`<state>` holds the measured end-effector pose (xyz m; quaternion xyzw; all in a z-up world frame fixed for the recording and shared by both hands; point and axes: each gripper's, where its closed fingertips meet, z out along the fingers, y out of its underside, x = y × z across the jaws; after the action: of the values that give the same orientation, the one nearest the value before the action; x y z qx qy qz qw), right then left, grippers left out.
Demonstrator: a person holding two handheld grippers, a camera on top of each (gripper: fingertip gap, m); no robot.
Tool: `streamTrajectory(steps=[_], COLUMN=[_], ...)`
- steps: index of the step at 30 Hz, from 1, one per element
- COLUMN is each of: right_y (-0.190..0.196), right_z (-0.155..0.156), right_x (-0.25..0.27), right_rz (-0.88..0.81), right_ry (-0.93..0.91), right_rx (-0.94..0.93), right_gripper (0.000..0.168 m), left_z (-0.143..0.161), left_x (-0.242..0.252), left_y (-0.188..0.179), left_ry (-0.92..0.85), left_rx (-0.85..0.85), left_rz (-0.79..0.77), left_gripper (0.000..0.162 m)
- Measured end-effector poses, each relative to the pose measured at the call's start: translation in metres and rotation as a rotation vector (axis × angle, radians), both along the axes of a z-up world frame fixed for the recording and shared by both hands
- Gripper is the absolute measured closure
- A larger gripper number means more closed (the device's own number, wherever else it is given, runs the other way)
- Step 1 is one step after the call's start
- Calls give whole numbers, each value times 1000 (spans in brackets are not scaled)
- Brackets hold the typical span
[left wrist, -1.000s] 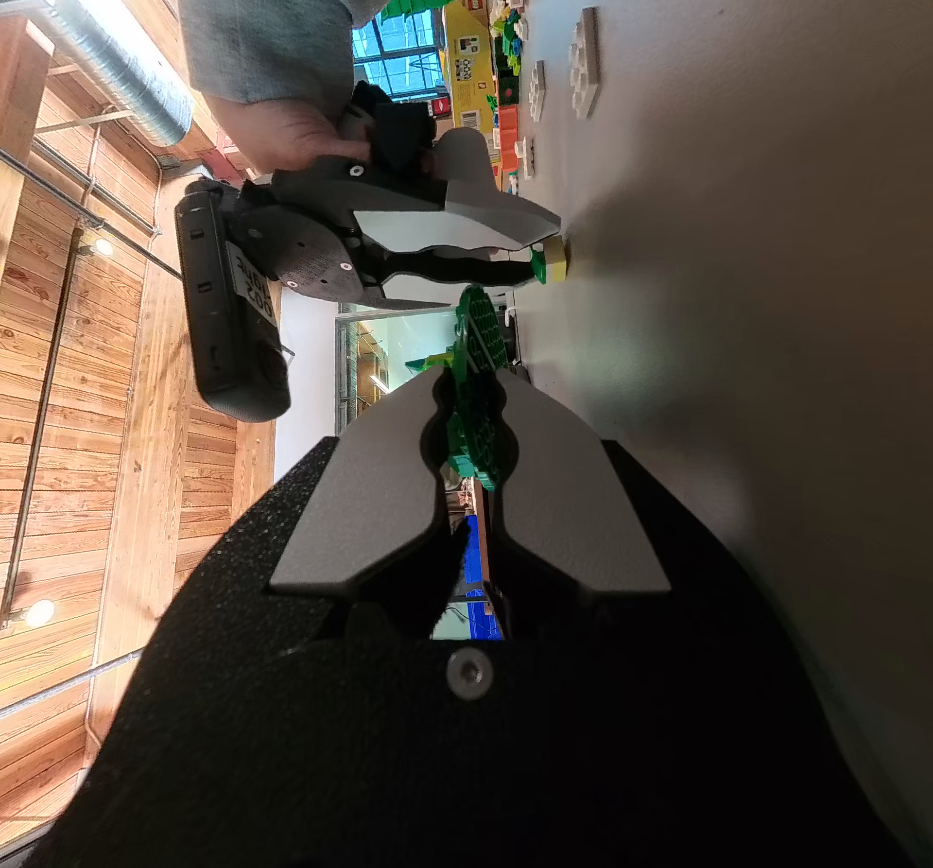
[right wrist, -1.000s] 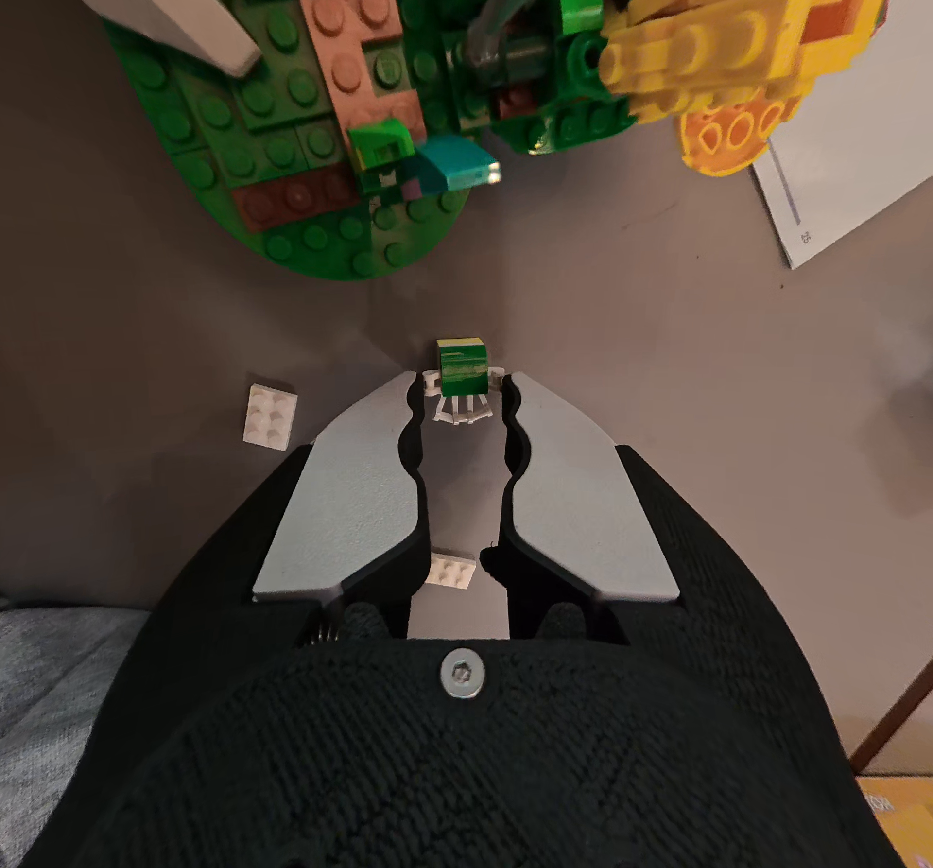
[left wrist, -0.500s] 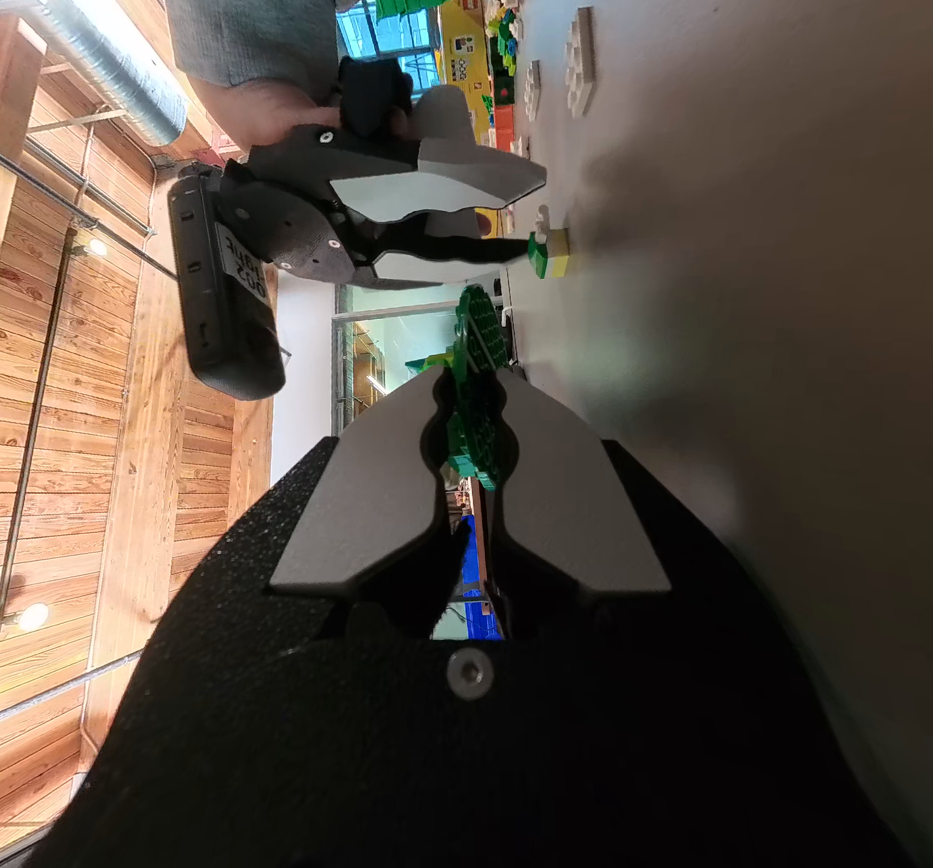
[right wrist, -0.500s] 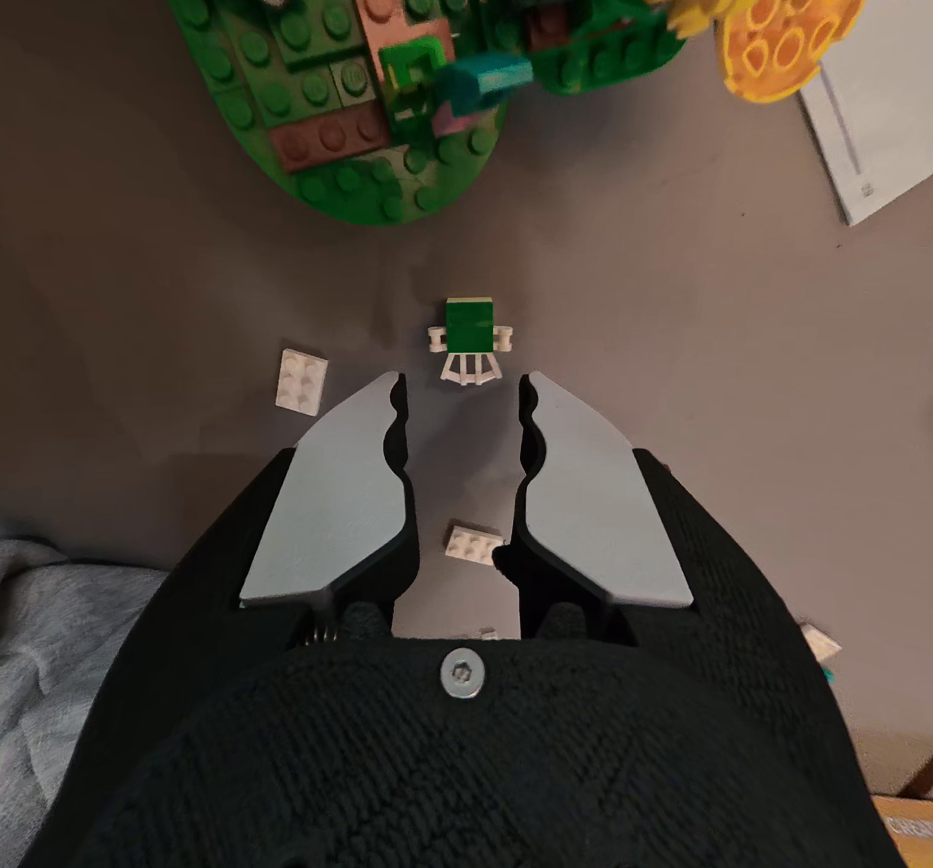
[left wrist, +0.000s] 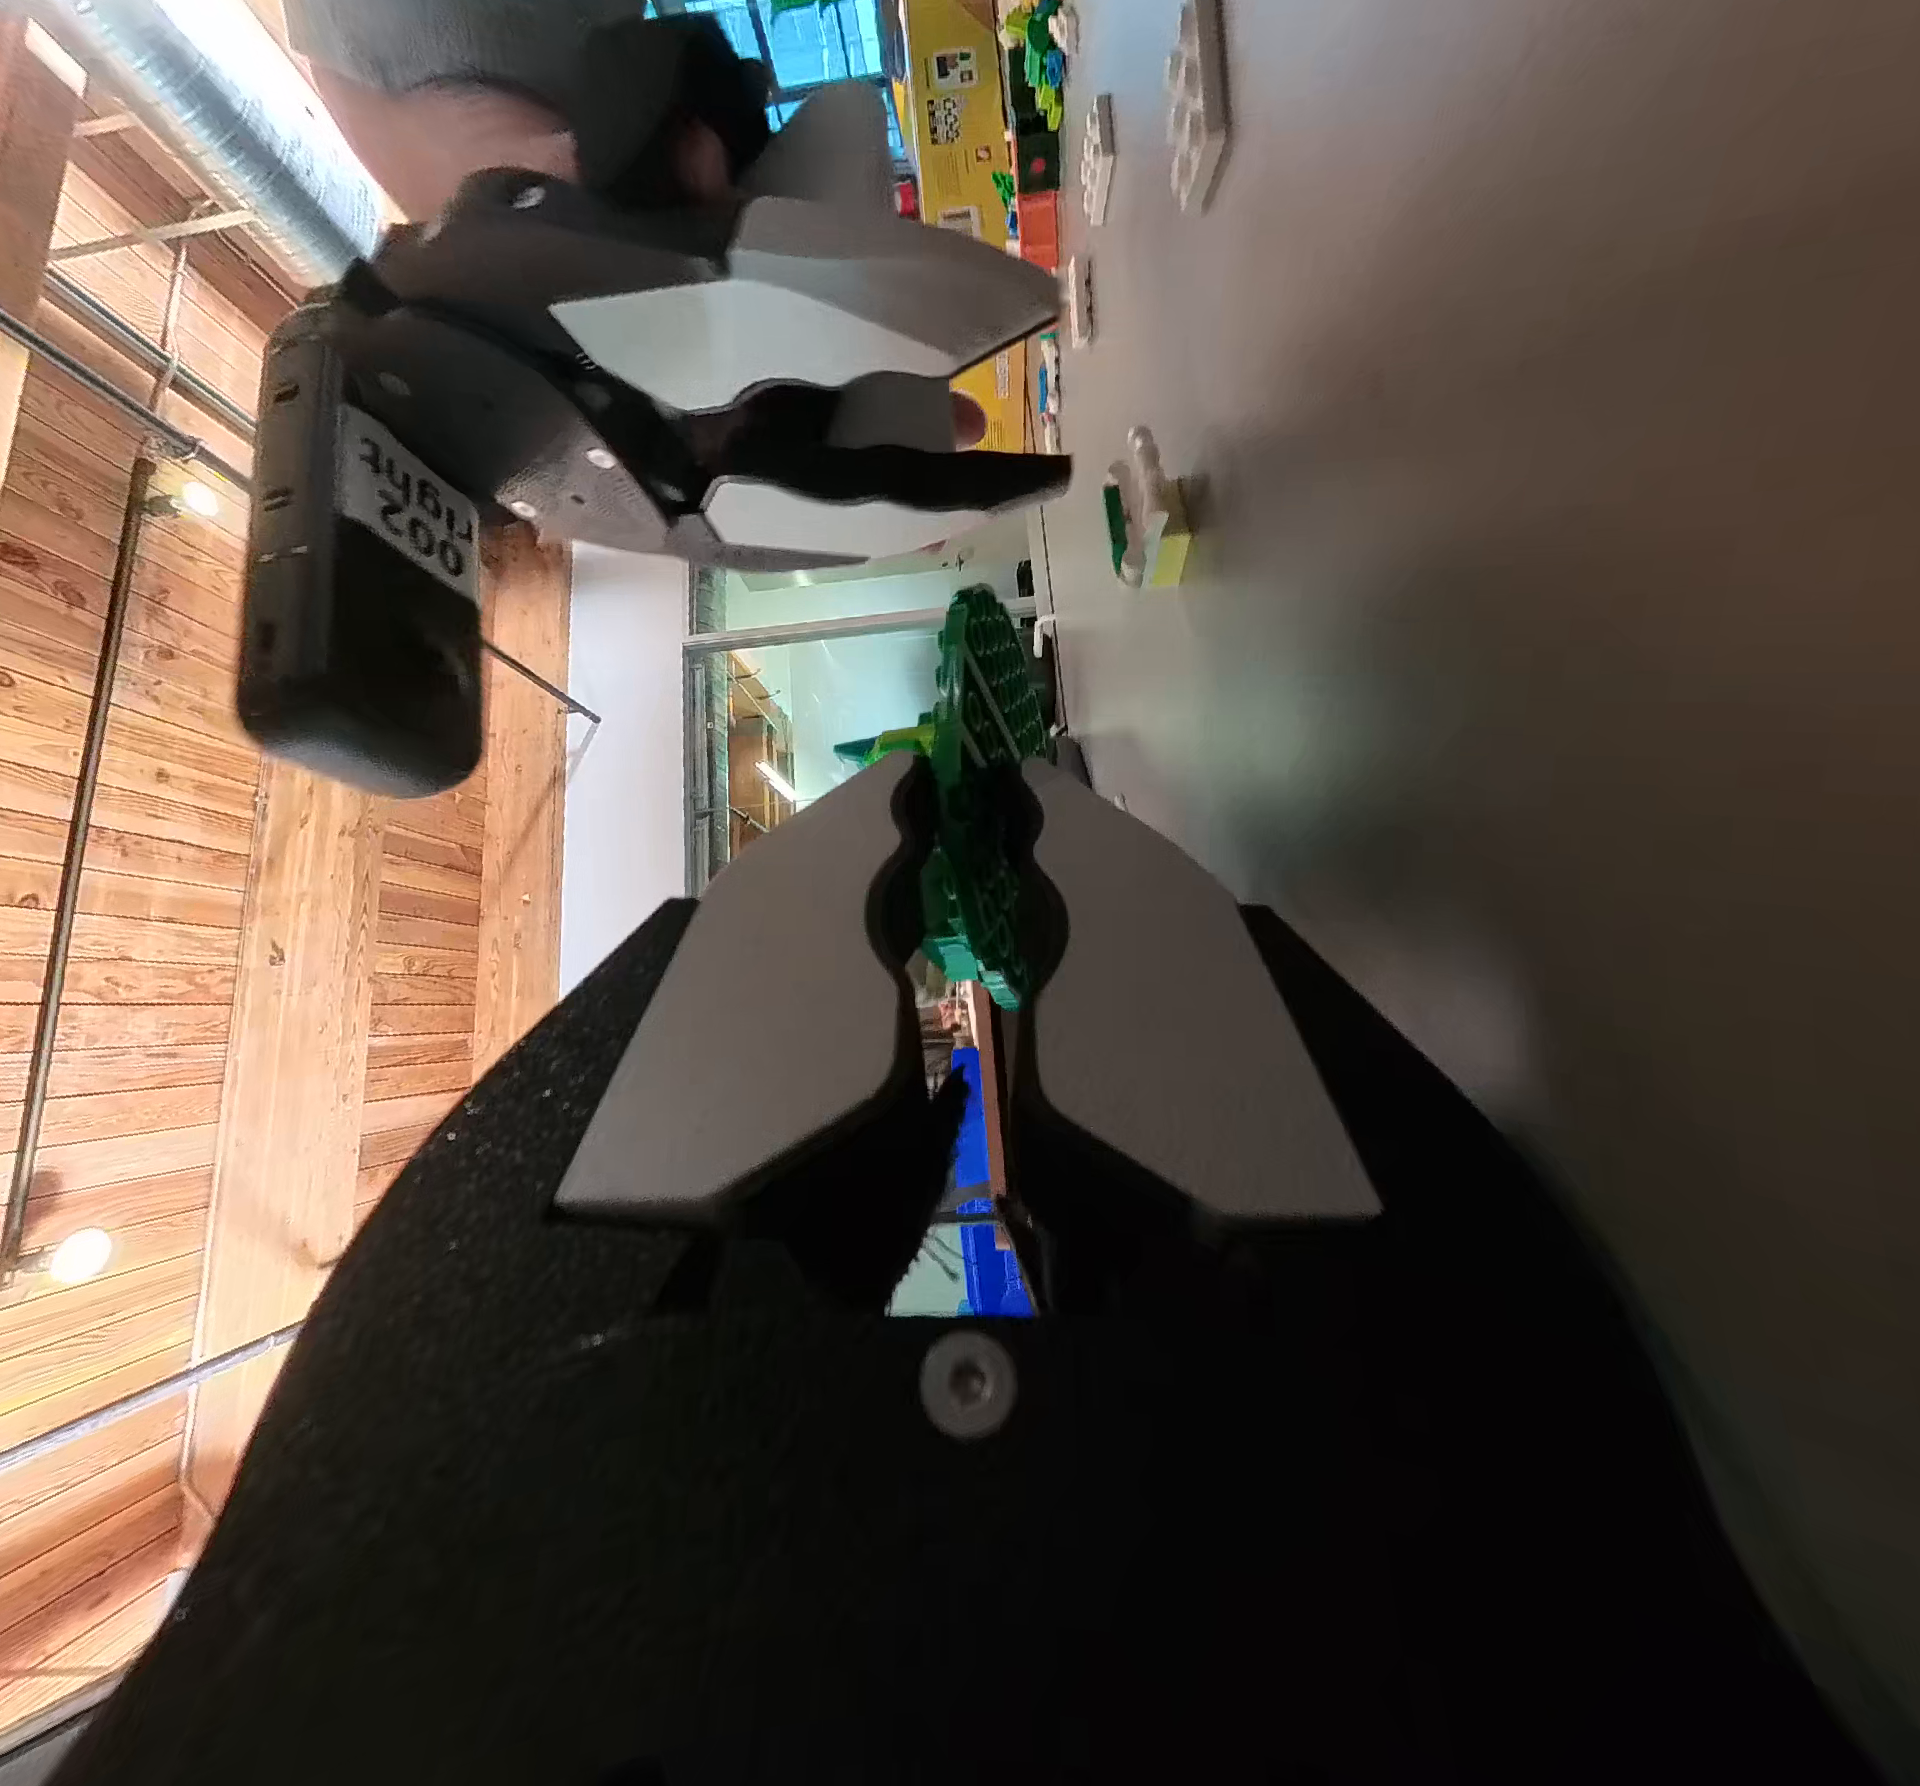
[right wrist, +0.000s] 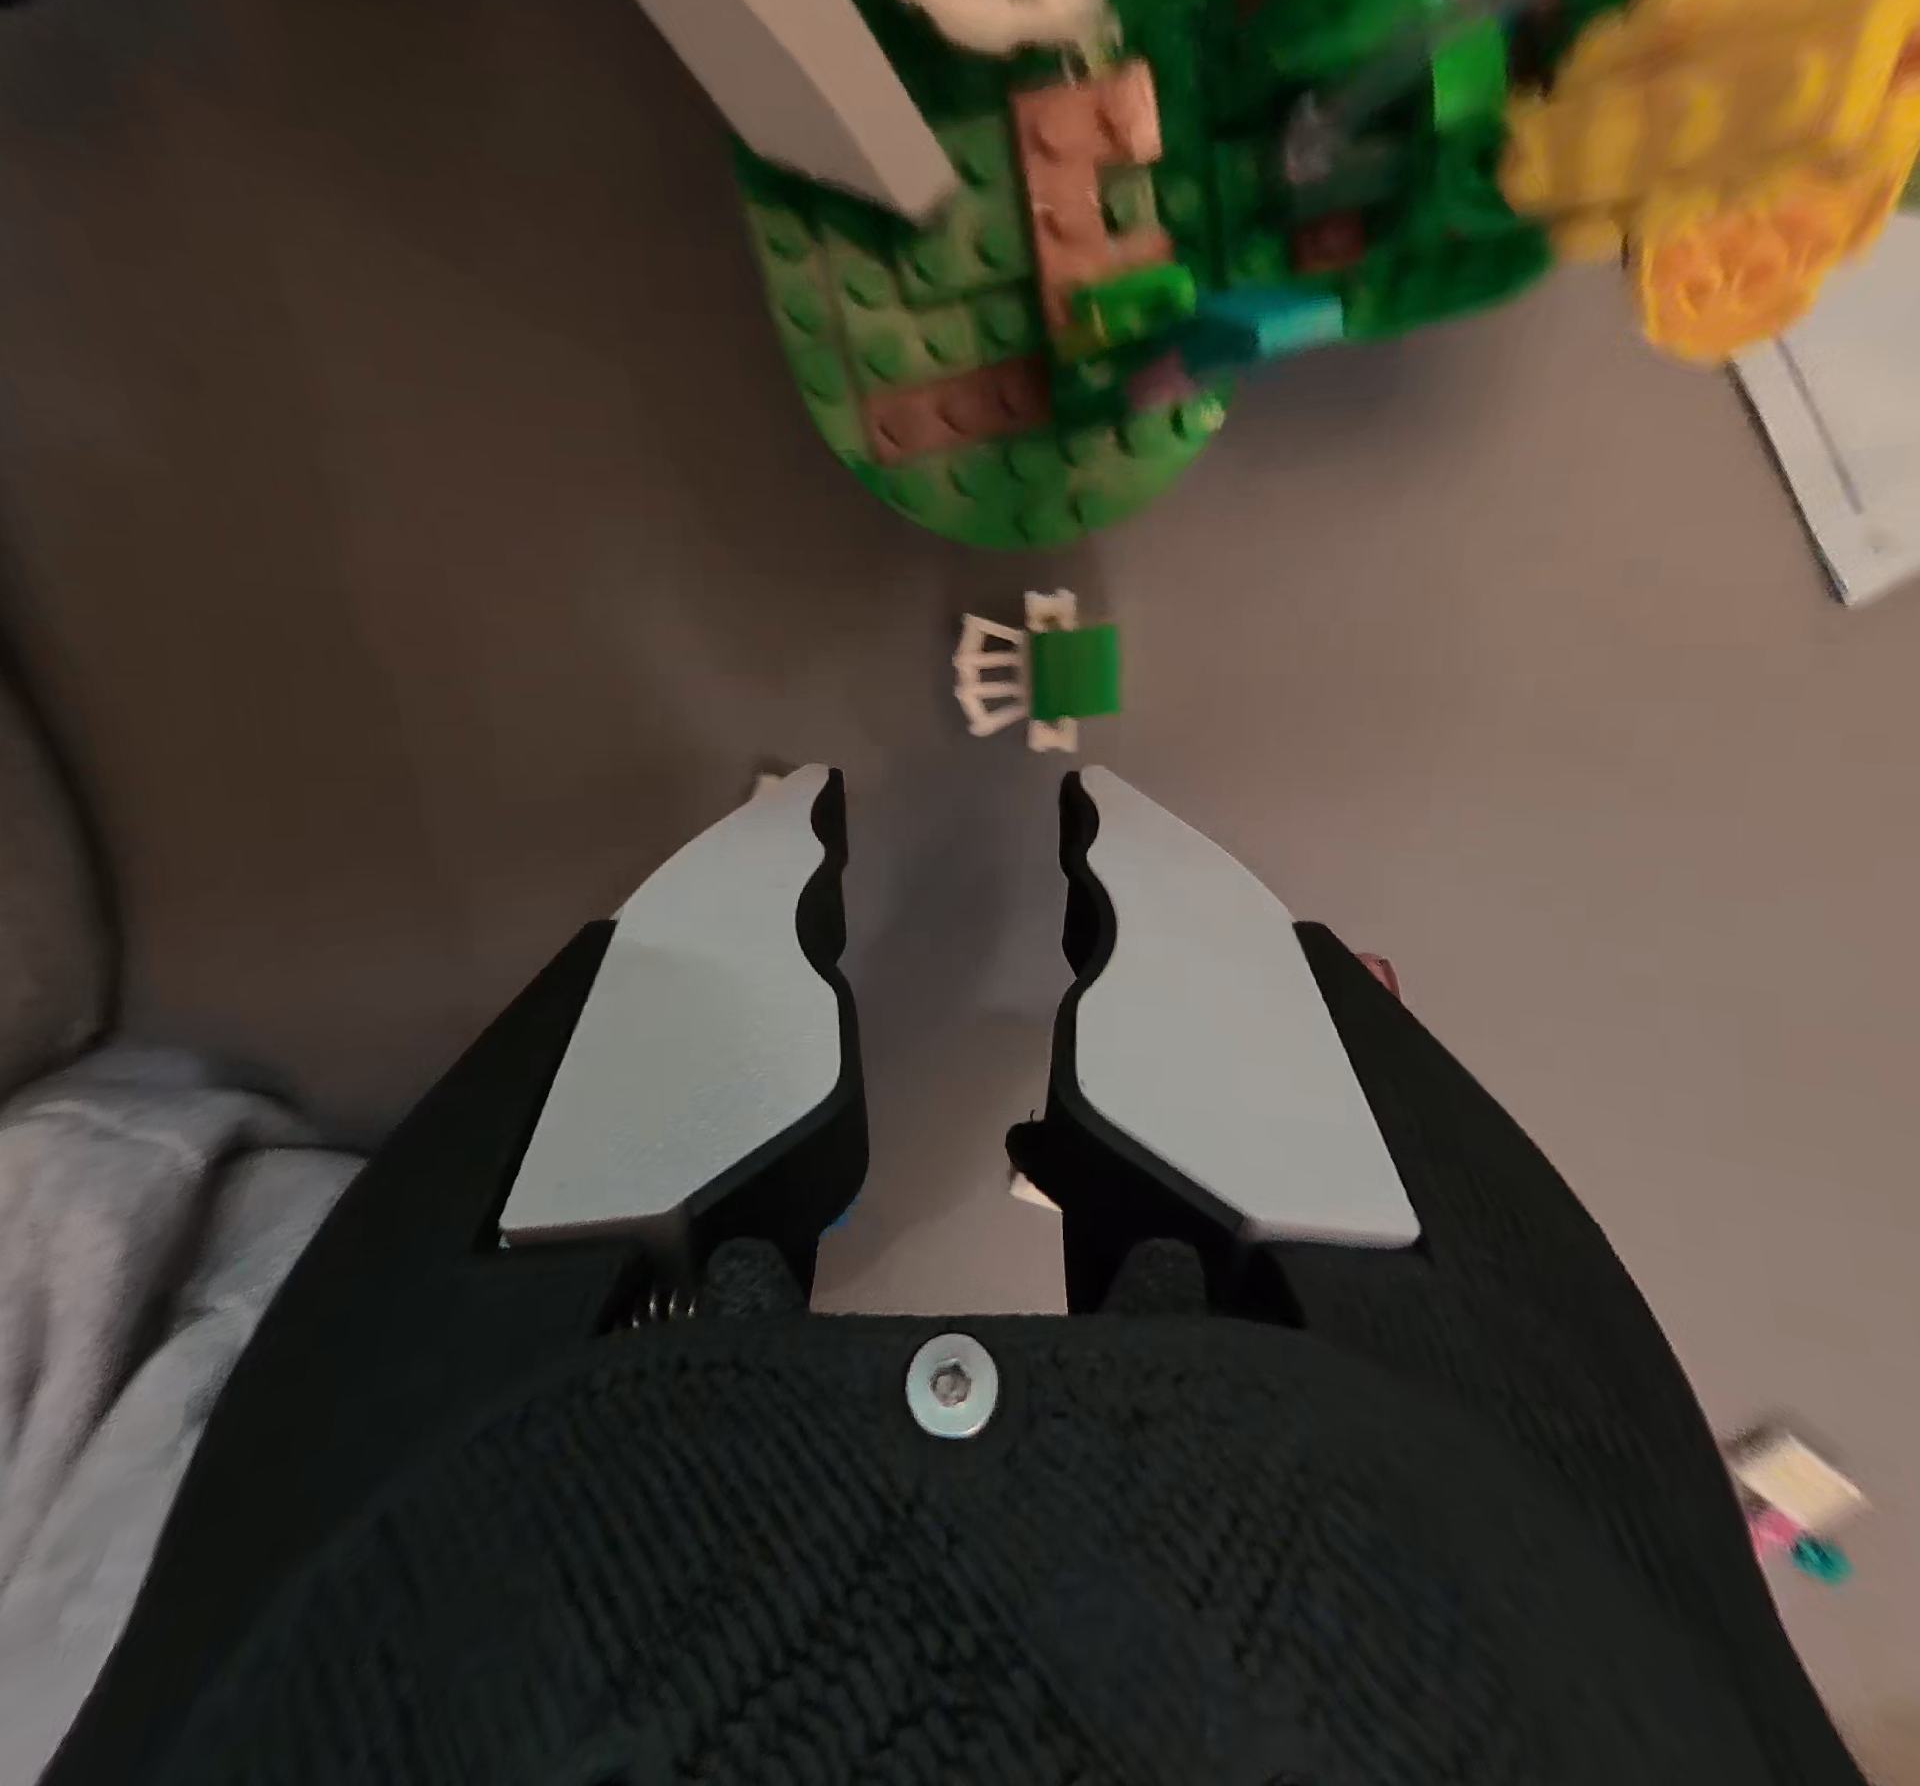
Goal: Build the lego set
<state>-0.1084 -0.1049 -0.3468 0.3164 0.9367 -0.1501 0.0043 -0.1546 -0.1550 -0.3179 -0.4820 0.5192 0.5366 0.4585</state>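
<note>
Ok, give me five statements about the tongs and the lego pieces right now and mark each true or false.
1. The left tongs are shut on the green baseplate. True.
2. The right tongs grip the small green-and-white piece. False: they are open and empty, and the piece lies on the table just beyond the tips.
3. The small piece is attached to the baseplate. False: it lies apart from it.
4. A yellow flower-like part sits on the build. True.
5. The baseplate lies flat on the table. False: the left wrist view shows it held edge-on, clear of the table.
</note>
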Motion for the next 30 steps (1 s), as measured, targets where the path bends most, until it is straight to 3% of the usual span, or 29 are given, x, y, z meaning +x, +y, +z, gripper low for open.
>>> streamTrajectory(steps=[6, 11, 17, 20, 30], right_y=[-1, -24, -13, -18, -16], right_z=[-14, -9, 7, 5, -9], right_x=[8, 3, -22, -33, -7], right_rz=[8, 95, 162, 207, 175], right_ry=[-86, -28, 210, 275, 50], right_rx=[21, -44, -61, -160, -188], right_gripper=[134, 131, 126, 122, 127], left_z=[1, 1, 1, 0, -1], left_x=[-10, -14, -24, -31, -30], left_y=[0, -1, -4, -5, -5], left_ry=[13, 18, 52, 66, 66], left_rx=[6, 4, 12, 10, 2], left_rz=[26, 36, 42, 54, 50], left_gripper=[150, 150, 150, 150, 150])
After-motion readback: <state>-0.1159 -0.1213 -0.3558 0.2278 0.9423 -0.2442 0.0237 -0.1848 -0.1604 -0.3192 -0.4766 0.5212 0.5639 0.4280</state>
